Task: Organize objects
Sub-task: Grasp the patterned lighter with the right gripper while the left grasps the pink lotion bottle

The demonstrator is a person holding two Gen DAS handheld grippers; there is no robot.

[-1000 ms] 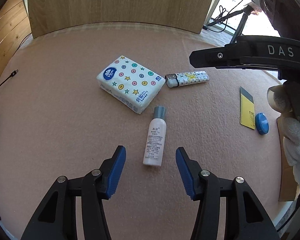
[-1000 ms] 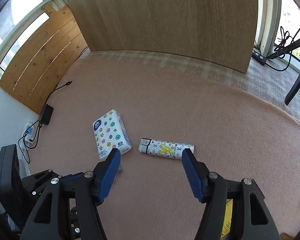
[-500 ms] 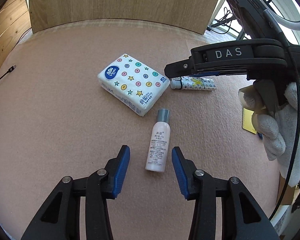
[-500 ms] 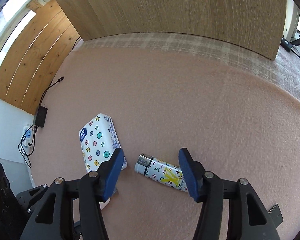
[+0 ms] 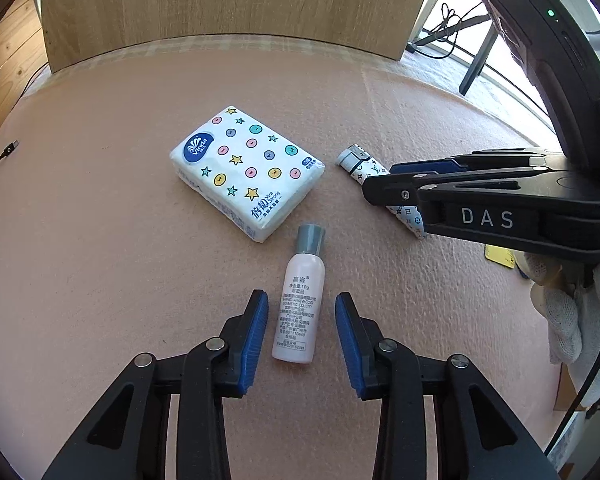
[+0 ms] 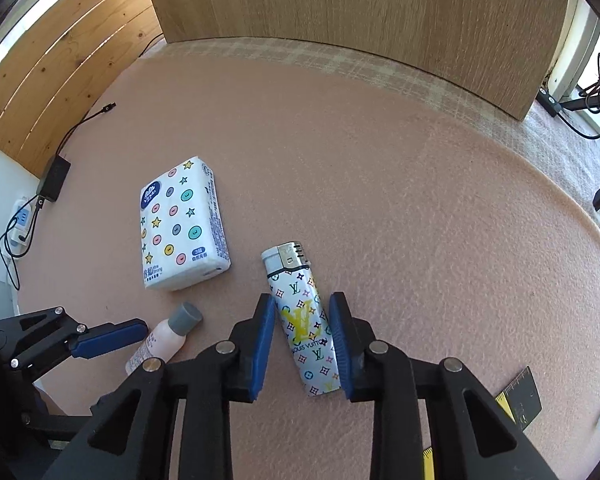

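Two black hand-held tools with ribbed blue pads work over a tabletop (image 6: 380, 168) covered in fuzzy pink felt. The left tool (image 5: 301, 322) straddles a small, smooth pale-pink bottle (image 5: 299, 312) with a grey cylindrical cap, lying flat; its jaws have just been closing, yet a gap shows on each side of the bottle, so nothing is gripped. The right tool (image 6: 302, 340) brackets a glossy white lighter (image 6: 302, 320) printed with coloured monograms and topped by a metal hood; its jaws have just been closing too, and the pads appear to touch the lighter's sides, though firm contact is hard to confirm. A soft, rectangular tissue pack (image 5: 247, 170) dotted with stars and circles lies just beyond the bottle. A white knit glove (image 5: 572, 312) covers the hand on the right tool.
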